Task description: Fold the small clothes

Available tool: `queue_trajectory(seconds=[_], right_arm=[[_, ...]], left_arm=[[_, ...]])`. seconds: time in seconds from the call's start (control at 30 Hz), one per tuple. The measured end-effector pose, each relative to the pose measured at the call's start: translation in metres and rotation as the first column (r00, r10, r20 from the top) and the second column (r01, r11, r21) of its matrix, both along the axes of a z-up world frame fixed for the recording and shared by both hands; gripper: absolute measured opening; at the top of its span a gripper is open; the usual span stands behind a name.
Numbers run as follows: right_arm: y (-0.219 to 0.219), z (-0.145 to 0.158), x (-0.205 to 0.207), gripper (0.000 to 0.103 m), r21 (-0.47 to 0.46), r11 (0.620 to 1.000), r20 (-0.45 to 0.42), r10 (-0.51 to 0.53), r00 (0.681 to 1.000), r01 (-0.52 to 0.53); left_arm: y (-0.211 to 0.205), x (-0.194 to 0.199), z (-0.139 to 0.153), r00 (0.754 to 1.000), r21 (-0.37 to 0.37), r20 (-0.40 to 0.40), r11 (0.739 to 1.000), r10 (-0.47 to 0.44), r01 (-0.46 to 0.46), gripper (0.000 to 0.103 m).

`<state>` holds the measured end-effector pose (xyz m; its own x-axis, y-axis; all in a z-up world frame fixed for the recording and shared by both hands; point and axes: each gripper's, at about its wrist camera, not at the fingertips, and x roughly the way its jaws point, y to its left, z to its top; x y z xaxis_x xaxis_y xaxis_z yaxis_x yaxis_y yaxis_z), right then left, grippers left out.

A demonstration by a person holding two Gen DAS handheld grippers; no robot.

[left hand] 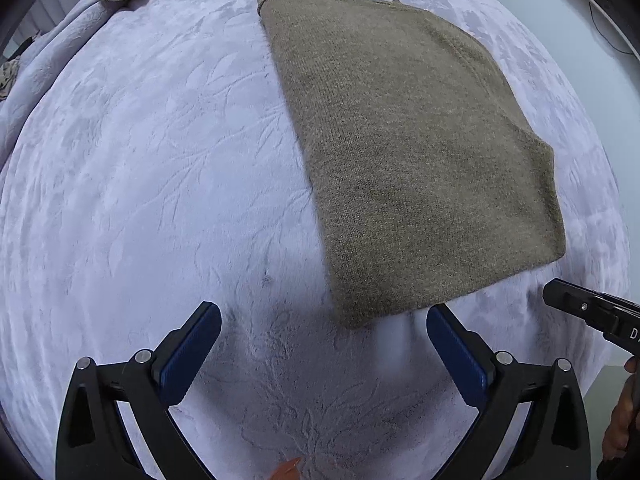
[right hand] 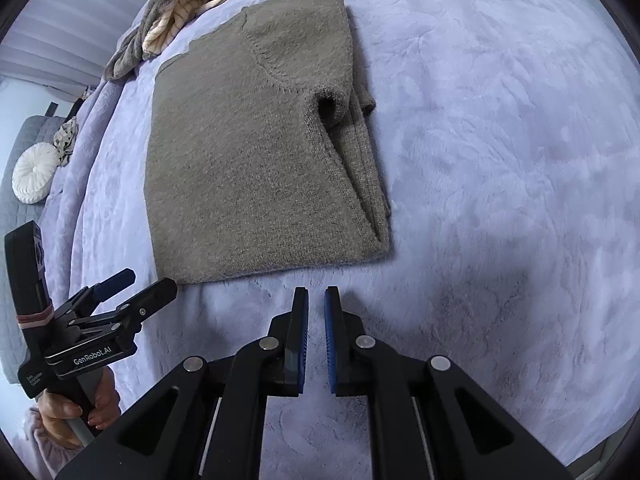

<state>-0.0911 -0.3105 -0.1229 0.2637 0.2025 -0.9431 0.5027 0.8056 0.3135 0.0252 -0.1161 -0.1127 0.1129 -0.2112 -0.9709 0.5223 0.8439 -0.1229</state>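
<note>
Sweater [right hand: 256, 152] lay folded on the bed [right hand: 500, 140]; with left claw [left hand: 324, 334] wide open and empty and right claw [right hand: 316, 300] barely parted and empty, a careless regrasp risked undoing its tucked sleeve [right hand: 360, 148].

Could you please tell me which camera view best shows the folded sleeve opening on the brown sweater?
The right wrist view: the sleeve opening faces the camera, with the folded layers beneath it visible. The left wrist view shows the sweater only as a flat top surface, with the sleeve opening hidden.

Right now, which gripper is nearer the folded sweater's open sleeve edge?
Right. The right gripper hovers just off the sweater's near hem by that edge; the left gripper sits off the opposite near corner, fingers wide apart.
</note>
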Motion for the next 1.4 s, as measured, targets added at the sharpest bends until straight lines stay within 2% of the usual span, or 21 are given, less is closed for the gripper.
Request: queue_trajectory(seconds=[0.07, 0.1, 0.13, 0.27, 0.43, 0.57, 0.73, 1.0, 1.17, 1.2, 1.27, 1.33, 1.4], right_arm=[[-0.001, 0.001, -0.001, 0.03, 0.0, 1.0, 0.003, -0.007, 1.0, 0.007], [-0.002, 0.003, -0.002, 0.044, 0.002, 1.0, 0.009, -0.011, 1.0, 0.011], [-0.002, 0.004, -0.002, 0.051, 0.002, 1.0, 0.015, -0.014, 1.0, 0.014], [-0.006, 0.009, -0.001, 0.051, 0.001, 1.0, 0.028, -0.016, 0.999, 0.016], [-0.014, 0.012, 0.001, 0.051, -0.006, 1.0, 0.033, -0.014, 0.999, 0.014], [-0.026, 0.013, 0.005, 0.051, -0.007, 1.0, 0.034, -0.019, 0.999, 0.019], [-0.048, 0.019, 0.018, 0.051, -0.009, 1.0, 0.066, -0.02, 0.998, 0.021], [-0.094, 0.012, 0.068, 0.051, 0.071, 0.996, 0.128, -0.065, 0.99, 0.056], [-0.118, -0.012, 0.103, 0.051, 0.183, 0.98, 0.155, -0.108, 0.982, 0.079], [-0.123, -0.018, 0.109, 0.051, 0.21, 0.974, 0.151, -0.121, 0.981, 0.088], [-0.129, -0.028, 0.119, 0.03, 0.275, 0.956, 0.155, -0.15, 0.976, 0.103], [-0.127, -0.02, 0.128, 0.008, 0.266, 0.962, 0.195, -0.121, 0.973, 0.066], [-0.118, -0.004, 0.136, 0.008, 0.21, 0.978, 0.247, -0.042, 0.968, -0.011]], left_arm=[[0.0, 0.001, 0.0, 1.0, 0.009, -0.002, 1.0, -0.004, 0.004, 0.103], [0.001, 0.002, 0.0, 1.0, 0.011, -0.005, 1.0, 0.003, -0.003, 0.103], [0.002, 0.003, 0.0, 1.0, 0.013, -0.005, 1.0, 0.007, -0.007, 0.103], [-0.004, 0.008, -0.003, 1.0, 0.037, 0.005, 0.999, 0.017, -0.017, 0.103], [-0.002, 0.014, -0.013, 0.998, 0.023, -0.062, 1.0, 0.022, -0.02, 0.103], [-0.002, 0.018, -0.01, 0.999, 0.021, -0.046, 1.0, 0.024, -0.023, 0.103], [0.002, 0.04, 0.004, 0.996, -0.037, -0.012, 0.996, 0.083, -0.084, 0.103], [-0.004, 0.086, 0.016, 0.977, -0.09, 0.009, 0.973, 0.213, -0.212, 0.103], [-0.008, 0.099, 0.012, 0.967, -0.092, 0.004, 0.963, 0.256, -0.255, 0.103], [-0.01, 0.098, 0.01, 0.965, -0.09, 0.001, 0.961, 0.263, -0.262, 0.103], [-0.007, 0.1, 0.009, 0.962, -0.091, -0.003, 0.957, 0.275, -0.274, 0.103], [-0.011, 0.101, 0.009, 0.959, -0.094, 0.004, 0.955, 0.282, -0.28, 0.103], [-0.021, 0.104, 0.008, 0.96, -0.096, 0.016, 0.956, 0.278, -0.276, 0.103]])
